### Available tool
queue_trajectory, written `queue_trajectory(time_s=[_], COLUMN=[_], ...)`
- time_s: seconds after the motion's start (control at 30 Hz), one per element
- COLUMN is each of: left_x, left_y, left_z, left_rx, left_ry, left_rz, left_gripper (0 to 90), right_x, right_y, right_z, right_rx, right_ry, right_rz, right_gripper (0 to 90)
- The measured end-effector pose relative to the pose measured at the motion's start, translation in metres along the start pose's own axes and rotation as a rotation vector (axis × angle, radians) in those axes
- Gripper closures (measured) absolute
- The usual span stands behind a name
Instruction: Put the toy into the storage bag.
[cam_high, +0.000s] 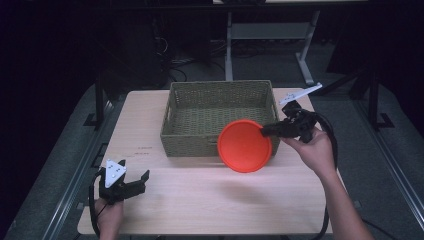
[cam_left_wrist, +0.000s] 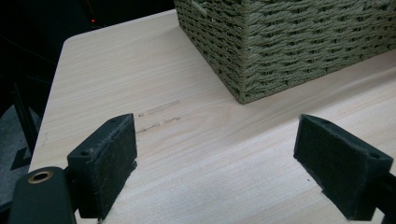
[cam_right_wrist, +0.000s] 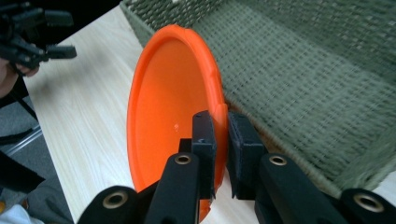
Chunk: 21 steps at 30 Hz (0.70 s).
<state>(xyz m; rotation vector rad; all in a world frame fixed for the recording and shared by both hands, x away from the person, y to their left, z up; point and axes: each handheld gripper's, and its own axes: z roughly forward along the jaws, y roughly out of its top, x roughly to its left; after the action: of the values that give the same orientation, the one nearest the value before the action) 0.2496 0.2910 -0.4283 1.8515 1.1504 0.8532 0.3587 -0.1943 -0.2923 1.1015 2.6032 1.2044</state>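
Note:
An orange plate (cam_high: 244, 145) hangs tilted over the front right corner of a green woven basket (cam_high: 217, 98). My right gripper (cam_high: 265, 131) is shut on the plate's right rim. In the right gripper view the two jaws pinch the plate (cam_right_wrist: 168, 112) at its edge, at my right gripper (cam_right_wrist: 221, 140), with the basket (cam_right_wrist: 317, 79) behind it. My left gripper (cam_high: 136, 182) rests open near the table's front left corner. In the left gripper view my left gripper (cam_left_wrist: 219, 163) has nothing between its pads (cam_left_wrist: 109, 163), and a corner of the basket (cam_left_wrist: 280, 42) stands ahead.
The light wooden table (cam_high: 200, 200) has bare room in front of the basket. A white tag (cam_high: 299, 94) lies at the table's back right. Desk legs and cables stand on the dark floor behind.

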Motion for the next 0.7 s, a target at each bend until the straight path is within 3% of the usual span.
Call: queue_trajectory(time_s=[0.2, 0.7], left_x=[0.000, 0.000], left_y=[0.000, 0.000], left_z=[0.000, -0.001], left_rx=[-0.001, -0.002], left_ry=[0.002, -0.002], left_rz=[-0.003, -0.005], left_gripper=[12.8, 12.8], right_x=[-0.006, -0.021], right_y=[0.018, 0.062], right_z=[-0.009, -0.015], right_rx=[-0.033, -0.016], right_ry=[-0.013, -0.082], right_rz=[0.009, 0.033], right_gripper=[82.2, 82.2])
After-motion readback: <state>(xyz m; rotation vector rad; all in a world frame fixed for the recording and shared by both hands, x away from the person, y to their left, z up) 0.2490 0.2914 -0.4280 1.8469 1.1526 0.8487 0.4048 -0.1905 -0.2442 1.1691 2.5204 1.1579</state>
